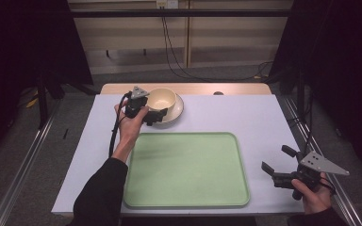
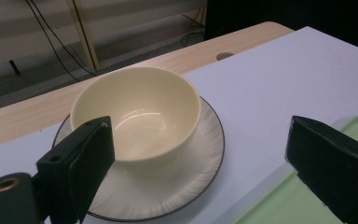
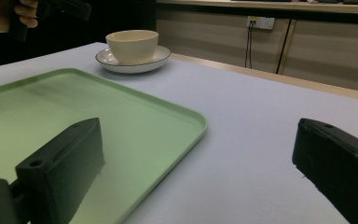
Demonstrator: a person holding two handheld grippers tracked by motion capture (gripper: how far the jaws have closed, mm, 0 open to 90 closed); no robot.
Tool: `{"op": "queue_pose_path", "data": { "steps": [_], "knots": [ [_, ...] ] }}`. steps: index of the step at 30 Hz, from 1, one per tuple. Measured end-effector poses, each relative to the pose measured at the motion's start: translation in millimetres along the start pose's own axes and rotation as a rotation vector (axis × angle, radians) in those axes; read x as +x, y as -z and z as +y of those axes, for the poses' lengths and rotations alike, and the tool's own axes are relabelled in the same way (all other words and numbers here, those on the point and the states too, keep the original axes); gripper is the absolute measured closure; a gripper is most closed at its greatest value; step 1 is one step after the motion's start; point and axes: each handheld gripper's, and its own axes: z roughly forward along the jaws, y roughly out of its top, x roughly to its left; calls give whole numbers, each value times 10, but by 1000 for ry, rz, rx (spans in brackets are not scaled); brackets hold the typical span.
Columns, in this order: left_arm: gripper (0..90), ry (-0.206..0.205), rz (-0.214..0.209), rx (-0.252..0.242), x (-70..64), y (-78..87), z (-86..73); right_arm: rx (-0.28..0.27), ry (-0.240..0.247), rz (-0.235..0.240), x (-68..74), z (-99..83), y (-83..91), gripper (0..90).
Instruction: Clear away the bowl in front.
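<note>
A cream bowl (image 1: 162, 98) stands on a white plate with a dark rim (image 1: 178, 111) at the table's far side, left of the middle. My left gripper (image 1: 162, 115) is at the plate's near left edge, open; its jaws straddle the bowl (image 2: 140, 109) and plate (image 2: 168, 191) without touching the bowl. A pale green tray (image 1: 186, 169) lies bare in the near middle of the table. My right gripper (image 1: 275, 159) hovers open at the near right, beside the tray's right edge, nothing between its jaws. From it the tray (image 3: 74, 112), bowl (image 3: 133, 44) and plate (image 3: 135, 64) lie ahead.
The pale table top (image 1: 245, 117) sits on a wooden desk whose far strip (image 1: 193, 88) shows behind the plate. Metal rails (image 1: 23, 160) run along both sides on the floor. Cables (image 1: 174, 52) hang against the far wall.
</note>
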Motion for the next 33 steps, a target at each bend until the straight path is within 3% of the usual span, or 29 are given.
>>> {"op": "queue_pose_path", "data": {
  "steps": [7,9,12,16,19,20,33],
  "knots": [
    [107,-13,18,41,197,-163,74,-1,-2,0,-7,-5,1,17],
    [108,18,31,36,247,-226,67,1,-3,-3,-7,-9,1,17],
    [122,37,57,95,343,-362,60,2,0,-1,-13,-13,0,17],
    [130,28,62,123,408,-454,42,4,2,-3,-14,-15,-2,16],
    [133,72,78,128,469,-532,33,4,-1,-3,-13,-19,-3,17],
    [152,82,103,143,495,-585,21,4,3,-4,-19,-21,-6,17],
    [156,87,167,253,571,-895,-60,9,10,-1,-17,-23,-7,18]
  ]
}}
